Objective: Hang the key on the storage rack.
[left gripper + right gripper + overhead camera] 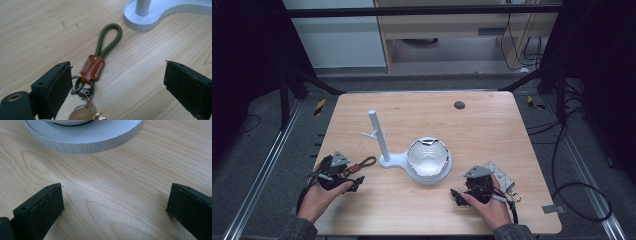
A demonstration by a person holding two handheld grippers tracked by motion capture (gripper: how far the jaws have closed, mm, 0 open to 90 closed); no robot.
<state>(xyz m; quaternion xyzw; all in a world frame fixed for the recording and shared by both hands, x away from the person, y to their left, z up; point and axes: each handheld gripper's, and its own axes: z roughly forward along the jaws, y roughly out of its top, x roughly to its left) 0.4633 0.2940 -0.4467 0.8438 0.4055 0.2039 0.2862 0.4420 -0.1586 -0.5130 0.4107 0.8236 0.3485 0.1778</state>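
Observation:
A keychain lies on the wooden table, left of a white stand. It has a green cord loop, a brown leather tag, dark rings and a pale charm. My left gripper hovers over its ring end, open. In the left gripper view the tag lies between the jaws of the left gripper, with the rings close to the left jaw, and no pad presses on it. My right gripper rests open near the front edge. Bare wood shows between the jaws of the right gripper.
The white stand has an upright post with short pegs, and its base joins a round ribbed dish holding a glossy white bowl. A grey checkered pouch with a ring lies by the right hand. A dark cable hole marks the far side.

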